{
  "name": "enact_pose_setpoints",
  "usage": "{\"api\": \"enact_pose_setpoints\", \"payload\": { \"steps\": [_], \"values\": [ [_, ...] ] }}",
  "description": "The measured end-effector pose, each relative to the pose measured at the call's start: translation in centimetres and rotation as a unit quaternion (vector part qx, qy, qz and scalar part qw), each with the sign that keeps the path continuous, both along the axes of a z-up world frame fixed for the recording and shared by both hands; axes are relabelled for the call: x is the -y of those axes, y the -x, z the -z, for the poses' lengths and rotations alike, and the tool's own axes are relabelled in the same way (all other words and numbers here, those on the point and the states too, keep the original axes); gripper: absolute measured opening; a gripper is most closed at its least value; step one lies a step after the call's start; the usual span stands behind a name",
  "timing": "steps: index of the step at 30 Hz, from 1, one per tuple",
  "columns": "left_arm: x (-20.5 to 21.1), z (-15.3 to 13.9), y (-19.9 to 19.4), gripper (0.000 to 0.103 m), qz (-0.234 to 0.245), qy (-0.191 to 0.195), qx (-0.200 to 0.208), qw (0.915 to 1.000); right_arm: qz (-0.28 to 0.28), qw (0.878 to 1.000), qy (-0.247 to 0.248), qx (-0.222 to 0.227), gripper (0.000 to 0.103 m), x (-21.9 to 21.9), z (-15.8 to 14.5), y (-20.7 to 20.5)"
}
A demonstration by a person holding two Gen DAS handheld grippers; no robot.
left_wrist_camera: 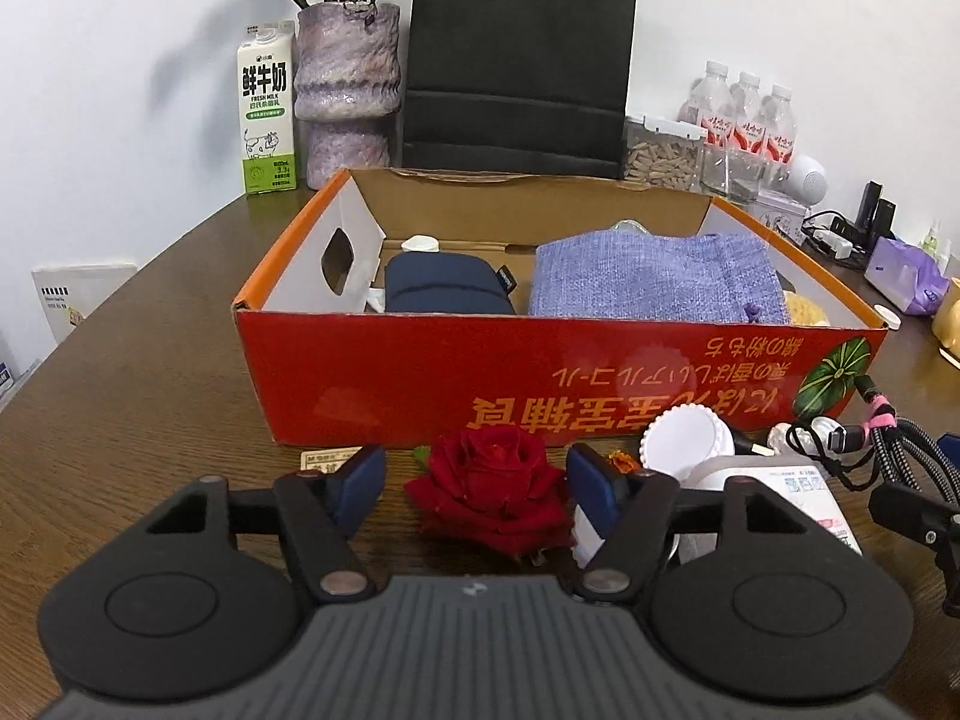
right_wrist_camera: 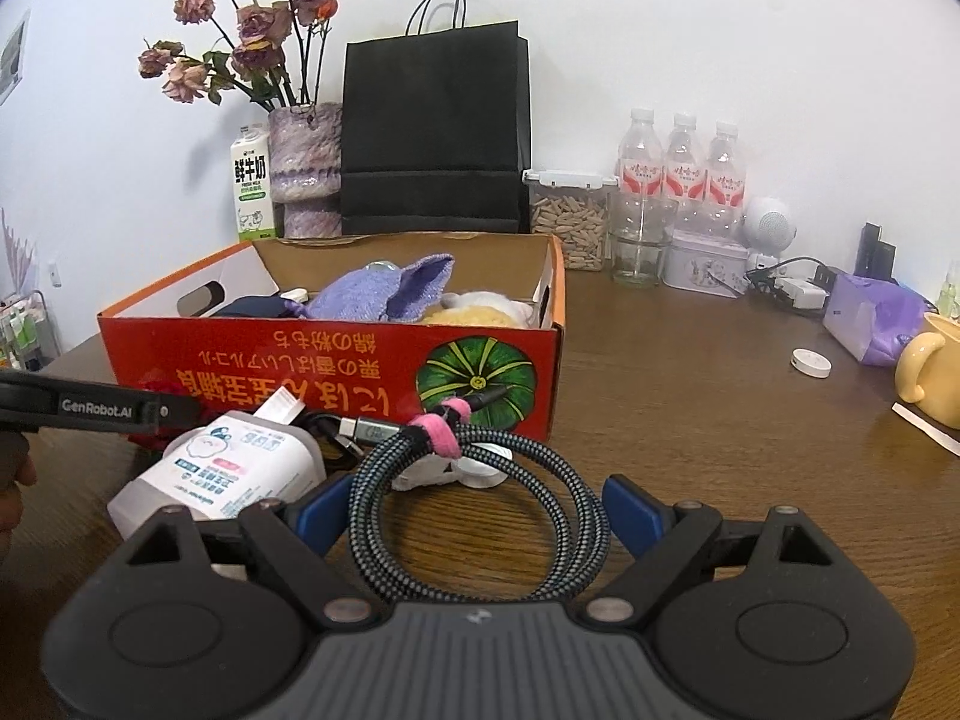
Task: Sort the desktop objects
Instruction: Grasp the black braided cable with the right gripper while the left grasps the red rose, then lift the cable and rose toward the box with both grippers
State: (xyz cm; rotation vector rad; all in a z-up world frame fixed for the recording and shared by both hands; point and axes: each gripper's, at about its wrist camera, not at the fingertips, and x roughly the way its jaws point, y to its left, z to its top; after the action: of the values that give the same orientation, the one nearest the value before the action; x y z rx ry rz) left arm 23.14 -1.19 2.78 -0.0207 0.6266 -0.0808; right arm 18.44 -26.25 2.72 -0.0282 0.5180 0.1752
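Note:
A red rose head (left_wrist_camera: pixel 489 489) lies on the wooden table in front of a red cardboard box (left_wrist_camera: pixel 420 384). My left gripper (left_wrist_camera: pixel 477 480) is open, its blue pads on either side of the rose. In the right wrist view a coiled braided cable (right_wrist_camera: pixel 480 516) with a pink tie lies between the pads of my open right gripper (right_wrist_camera: pixel 480 513). A white pouch (right_wrist_camera: pixel 234 468) lies left of the cable. The box (right_wrist_camera: pixel 336 372) holds a navy pouch (left_wrist_camera: pixel 447 285), a lilac woven cloth (left_wrist_camera: pixel 654 285) and a yellow plush (right_wrist_camera: pixel 474 315).
Behind the box stand a milk carton (left_wrist_camera: pixel 267 114), a vase (left_wrist_camera: pixel 348 96), a black paper bag (left_wrist_camera: pixel 516 54), a snack jar (right_wrist_camera: pixel 567 219), water bottles (right_wrist_camera: pixel 681 168) and a tin (right_wrist_camera: pixel 708 264). A yellow mug (right_wrist_camera: pixel 930 369), a purple packet (right_wrist_camera: pixel 870 315) and a white disc (right_wrist_camera: pixel 810 363) are at the right.

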Motion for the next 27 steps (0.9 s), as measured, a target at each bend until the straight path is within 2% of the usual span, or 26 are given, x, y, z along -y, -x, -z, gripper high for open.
{"api": "enact_pose_setpoints", "payload": {
  "steps": [4,5,6,9,12,20,27],
  "values": [
    [0.2,0.1,0.1,0.057,-0.003,-0.006,0.002,1.0000,0.000,1.000,-0.001,0.003,0.089,0.0,0.0,0.1],
    [0.2,0.1,0.1,0.053,-0.005,-0.005,0.003,1.0000,0.000,1.000,-0.001,0.004,0.089,0.1,0.0,0.2],
    [0.1,0.1,0.1,0.043,-0.005,-0.002,0.002,1.0000,0.000,1.000,-0.001,0.004,0.089,0.1,0.0,0.2],
    [-0.2,0.2,0.2,0.037,-0.005,0.008,0.002,1.0000,0.000,1.000,-0.003,0.006,0.089,0.1,-0.1,0.3],
    [-0.4,0.1,0.5,0.035,-0.005,0.012,0.014,0.9998,0.000,1.000,-0.004,0.009,0.088,0.1,-0.1,0.4],
    [0.1,-0.5,1.8,0.034,-0.011,-0.009,0.052,0.9986,0.000,1.000,0.005,0.030,0.088,0.0,-0.4,1.1],
    [0.4,-0.8,2.5,0.034,-0.021,-0.025,0.070,0.9970,0.012,0.999,0.004,0.044,0.088,0.0,-0.6,1.6]
  ]
}}
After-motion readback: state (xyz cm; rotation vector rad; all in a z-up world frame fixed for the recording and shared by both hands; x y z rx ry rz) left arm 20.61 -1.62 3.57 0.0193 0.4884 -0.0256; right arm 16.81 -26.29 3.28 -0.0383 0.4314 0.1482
